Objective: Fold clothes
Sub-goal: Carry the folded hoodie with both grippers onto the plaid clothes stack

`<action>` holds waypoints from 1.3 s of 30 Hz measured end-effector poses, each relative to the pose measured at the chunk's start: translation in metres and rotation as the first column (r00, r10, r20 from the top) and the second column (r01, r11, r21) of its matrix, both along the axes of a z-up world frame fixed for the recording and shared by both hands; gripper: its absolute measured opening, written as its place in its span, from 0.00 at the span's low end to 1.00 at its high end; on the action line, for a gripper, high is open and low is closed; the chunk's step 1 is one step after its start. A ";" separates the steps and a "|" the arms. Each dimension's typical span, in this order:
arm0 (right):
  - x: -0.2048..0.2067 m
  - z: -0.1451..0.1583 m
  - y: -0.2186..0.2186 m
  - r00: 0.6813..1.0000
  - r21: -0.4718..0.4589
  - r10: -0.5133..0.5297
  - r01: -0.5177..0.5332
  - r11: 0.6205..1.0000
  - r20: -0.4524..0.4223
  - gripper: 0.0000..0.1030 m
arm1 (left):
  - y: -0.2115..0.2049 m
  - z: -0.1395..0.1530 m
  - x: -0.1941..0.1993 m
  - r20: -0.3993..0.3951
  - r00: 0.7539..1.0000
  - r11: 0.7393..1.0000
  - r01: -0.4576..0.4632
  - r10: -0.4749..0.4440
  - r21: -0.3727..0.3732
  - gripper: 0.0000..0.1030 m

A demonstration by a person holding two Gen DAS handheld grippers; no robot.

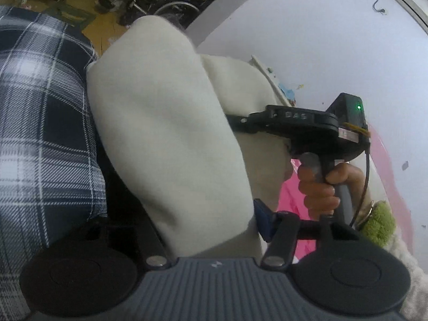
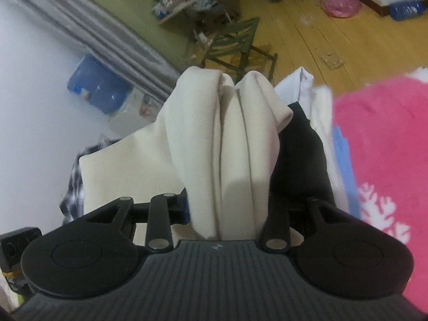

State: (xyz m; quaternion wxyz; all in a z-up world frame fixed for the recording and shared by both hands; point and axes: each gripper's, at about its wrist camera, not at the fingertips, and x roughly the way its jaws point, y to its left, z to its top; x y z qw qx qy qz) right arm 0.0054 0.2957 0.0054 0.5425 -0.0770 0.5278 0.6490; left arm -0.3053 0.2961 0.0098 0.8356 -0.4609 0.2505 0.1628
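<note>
Cream-coloured soft knit garment (image 1: 171, 133) carried aloft between both tongs, above a dark plaid cloth (image 1: 40, 123) and beside a pink fleece blanket with white snowflakes (image 2: 382, 160). Left tongs (image 1: 214, 214) clenched on one thick folded edge; right tongs (image 2: 232, 208) clenched on a bunched, layered part. Best handled, by judgement, with both grips kept firm, edges level and aligned, cloth kept taut, then lowered flat before release.

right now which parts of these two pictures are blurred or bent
Left wrist view: the cream cloth and plaid fabric are soft, the white wall curves. Right wrist view: the pink blanket and grey curtain smear, the wooden floor bows.
</note>
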 end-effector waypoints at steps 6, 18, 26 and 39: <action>0.001 0.015 -0.017 0.997 -0.047 -0.041 0.039 0.998 -0.063 0.34 | 0.009 0.006 0.011 -0.008 0.999 0.999 0.036 -0.036 -0.033 0.56; 0.001 0.052 -0.057 0.999 -0.021 -0.039 0.038 0.999 -0.008 0.34 | 0.019 0.013 0.018 0.024 0.995 0.986 0.097 -0.094 -0.134 0.56; 0.012 -0.014 -0.031 0.991 -0.018 -0.090 0.089 0.996 -0.100 0.39 | 0.033 -0.003 0.025 -0.063 0.997 0.991 0.045 -0.054 -0.128 0.56; 0.014 0.024 -0.045 0.995 0.159 -0.093 0.085 0.984 0.043 0.70 | 0.022 0.071 -0.051 -0.127 0.984 0.986 0.139 -0.126 0.096 0.77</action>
